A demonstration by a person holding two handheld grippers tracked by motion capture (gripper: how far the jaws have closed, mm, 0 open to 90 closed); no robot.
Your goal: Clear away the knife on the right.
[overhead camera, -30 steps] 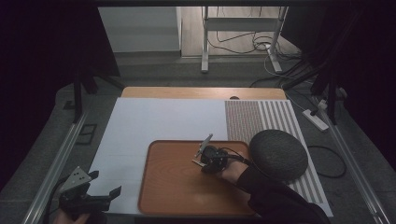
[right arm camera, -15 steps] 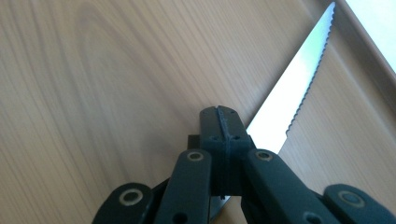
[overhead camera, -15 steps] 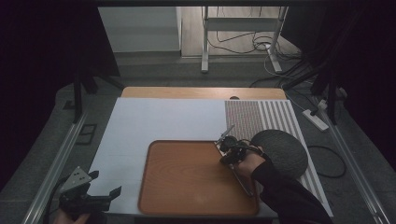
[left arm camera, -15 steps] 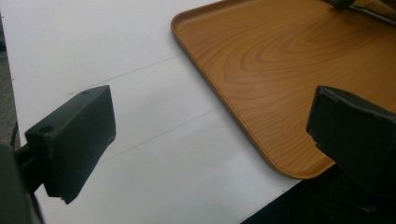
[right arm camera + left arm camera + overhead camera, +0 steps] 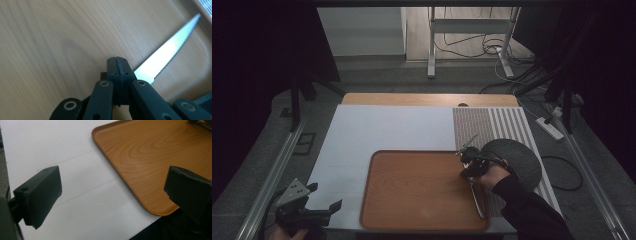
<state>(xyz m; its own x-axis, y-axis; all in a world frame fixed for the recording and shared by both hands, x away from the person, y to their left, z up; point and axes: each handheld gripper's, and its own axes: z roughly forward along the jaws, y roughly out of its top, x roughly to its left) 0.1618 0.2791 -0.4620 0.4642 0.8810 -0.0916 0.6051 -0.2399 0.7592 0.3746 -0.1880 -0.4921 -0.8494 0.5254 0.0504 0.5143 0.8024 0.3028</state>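
A wooden tray (image 5: pixel 412 192) lies on the white table top (image 5: pixel 377 130). Over the tray's back right corner my right gripper (image 5: pixel 467 157) is shut on a serrated knife (image 5: pixel 471 141). In the right gripper view the jaws (image 5: pixel 117 61) are pressed together, and the bright blade (image 5: pixel 167 53) sticks out past them to the upper right, above the wood. My left gripper (image 5: pixel 314 212) hovers at the table's front left corner. It stands open, its fingers (image 5: pixel 41 195) wide apart with nothing between them, and the tray's near corner (image 5: pixel 150 202) lies just beyond.
A striped placemat (image 5: pixel 492 125) covers the table's right part, with a dark round disc (image 5: pixel 517 155) on it beside my right hand. Metal rails (image 5: pixel 277 170) run along both table sides. Cables and a stand's legs (image 5: pixel 472 45) are on the floor behind.
My right gripper has carried the knife to the right, from the tray's back middle to its right edge. The left gripper has stayed put.
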